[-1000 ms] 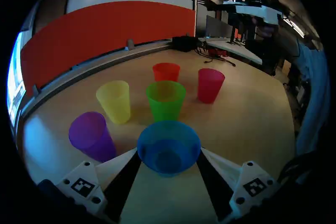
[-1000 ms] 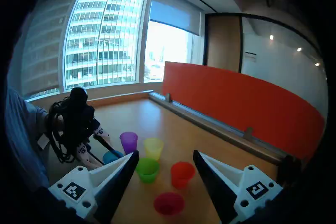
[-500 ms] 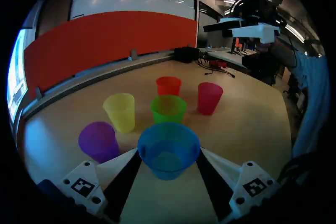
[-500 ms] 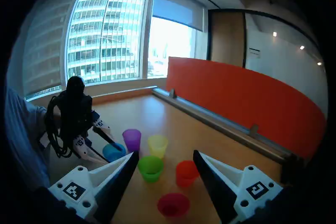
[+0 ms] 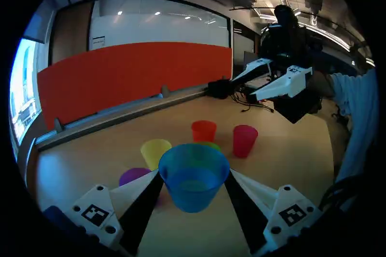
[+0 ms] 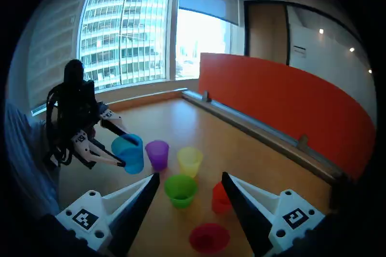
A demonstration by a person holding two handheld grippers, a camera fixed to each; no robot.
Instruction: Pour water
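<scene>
The translucent blue plastic cup [image 5: 194, 182] is clamped upright in the left gripper [image 5: 193, 174] jaws; slow, low tilting over another coloured cup [image 6: 180, 190] is advised. The right gripper [image 6: 189, 176] jaws are spread wide, empty.

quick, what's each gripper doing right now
Left gripper: shut on the blue cup, one finger on each side.
Right gripper: open, holding nothing.
</scene>
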